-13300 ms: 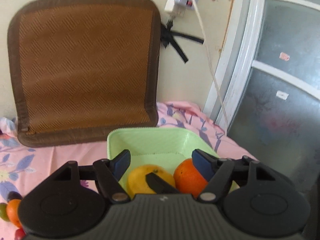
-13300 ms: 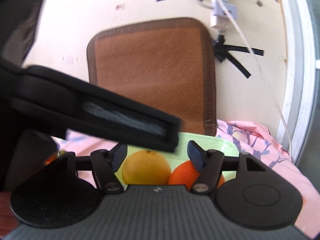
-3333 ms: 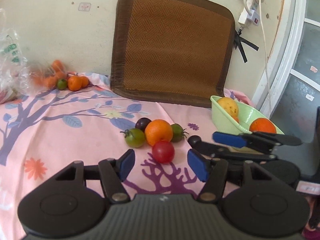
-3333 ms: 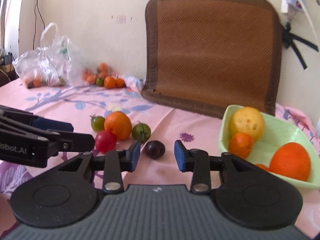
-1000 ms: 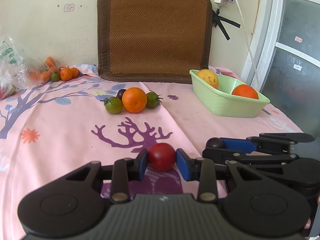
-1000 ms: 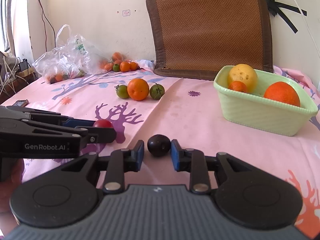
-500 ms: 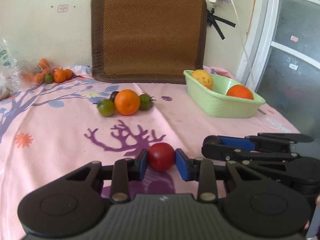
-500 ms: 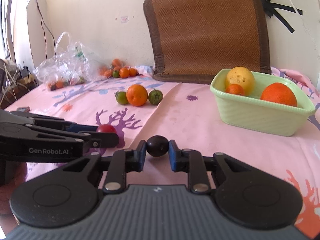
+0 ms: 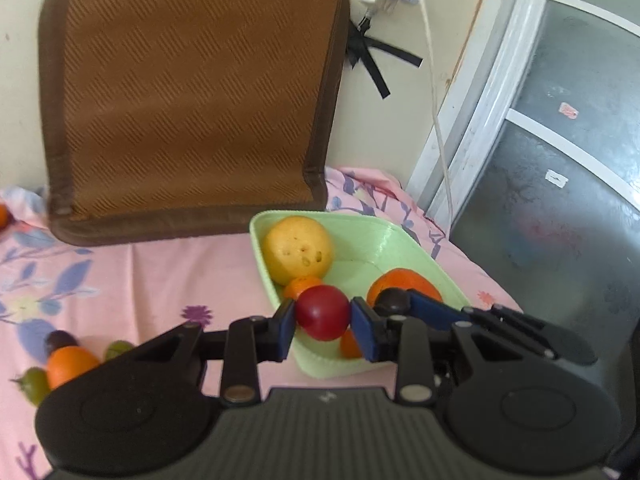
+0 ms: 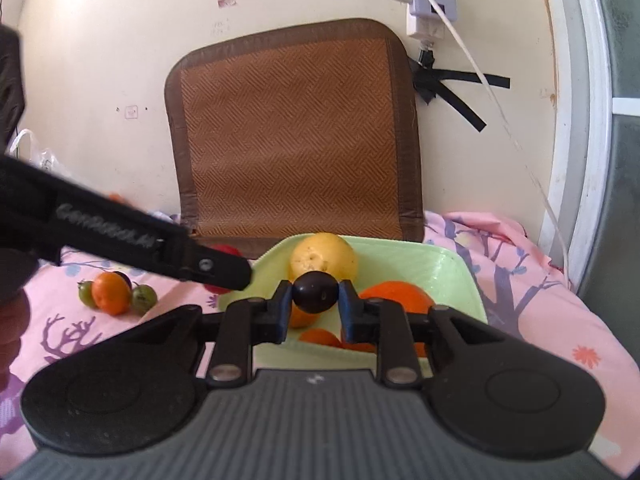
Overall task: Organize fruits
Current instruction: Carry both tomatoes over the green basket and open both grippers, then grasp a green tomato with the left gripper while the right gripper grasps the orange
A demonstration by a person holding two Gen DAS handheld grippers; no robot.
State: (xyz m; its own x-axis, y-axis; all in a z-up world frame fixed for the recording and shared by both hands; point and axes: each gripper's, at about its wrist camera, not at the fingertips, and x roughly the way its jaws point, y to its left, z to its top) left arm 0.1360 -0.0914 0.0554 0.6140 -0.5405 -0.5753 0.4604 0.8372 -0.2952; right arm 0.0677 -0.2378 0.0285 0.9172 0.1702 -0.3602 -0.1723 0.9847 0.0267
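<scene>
Lived-in home, floral pink bedsheet (image 9: 168,272), woven mat (image 10: 292,136) against scuffed wall, taped power strip (image 10: 426,4), fruit bowl (image 10: 452,268)

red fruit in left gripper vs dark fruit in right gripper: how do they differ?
The red fruit is bright red; the dark fruit is near-black purple. The red fruit looks bigger, so the left gripper stands wider than the right gripper. Both are round, clamped, above the green basket.

Red tomato (image 9: 323,312) clamped above green basket (image 9: 384,236), dark plum (image 10: 314,286) (possibly a tomato) likewise held.
</scene>
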